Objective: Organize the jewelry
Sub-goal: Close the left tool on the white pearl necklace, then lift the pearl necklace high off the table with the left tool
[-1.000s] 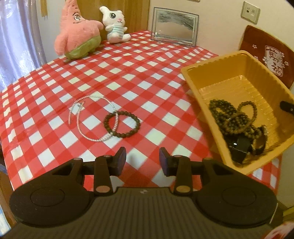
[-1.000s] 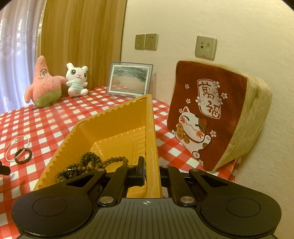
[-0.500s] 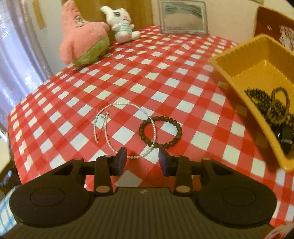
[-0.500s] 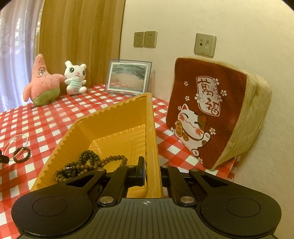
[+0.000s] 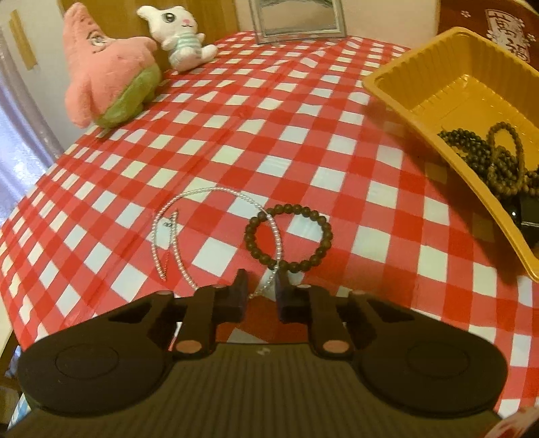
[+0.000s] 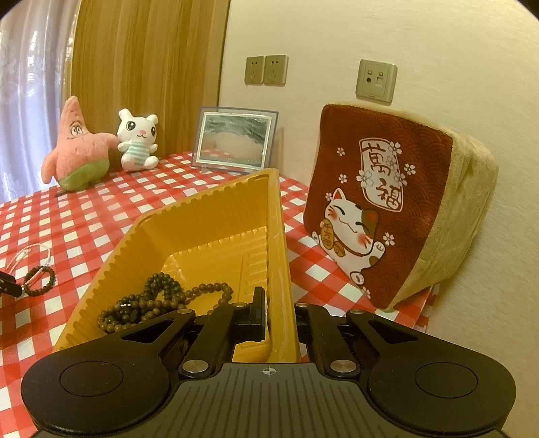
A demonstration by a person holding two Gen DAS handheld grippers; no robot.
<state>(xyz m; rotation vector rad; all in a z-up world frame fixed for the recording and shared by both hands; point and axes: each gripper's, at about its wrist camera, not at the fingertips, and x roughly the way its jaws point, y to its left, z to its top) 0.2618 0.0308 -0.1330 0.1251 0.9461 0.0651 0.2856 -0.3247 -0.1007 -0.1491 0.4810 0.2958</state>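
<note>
A white pearl necklace (image 5: 215,197) lies on the checked cloth with a dark bead bracelet (image 5: 289,237) lying across it. My left gripper (image 5: 260,281) is open, low at the cloth, its jaws on either side of the near strand where necklace and bracelet cross. The yellow tray (image 5: 417,101) at the right holds dark bead strands (image 5: 485,153). My right gripper (image 6: 278,308) is shut on the tray's right wall (image 6: 278,236). In the right wrist view the bracelet (image 6: 39,285) and necklace (image 6: 32,251) lie far left.
A pink starfish plush (image 5: 107,70), a white bunny plush (image 5: 182,37) and a framed picture (image 5: 298,17) stand at the table's back. A red lucky-cat cushion (image 6: 387,209) leans on the wall right of the tray. The table's left edge (image 5: 20,215) is close.
My left gripper has moved left and down toward the necklace and bracelet, and its jaws have narrowed around the near strand. The right gripper still holds the tray wall.
</note>
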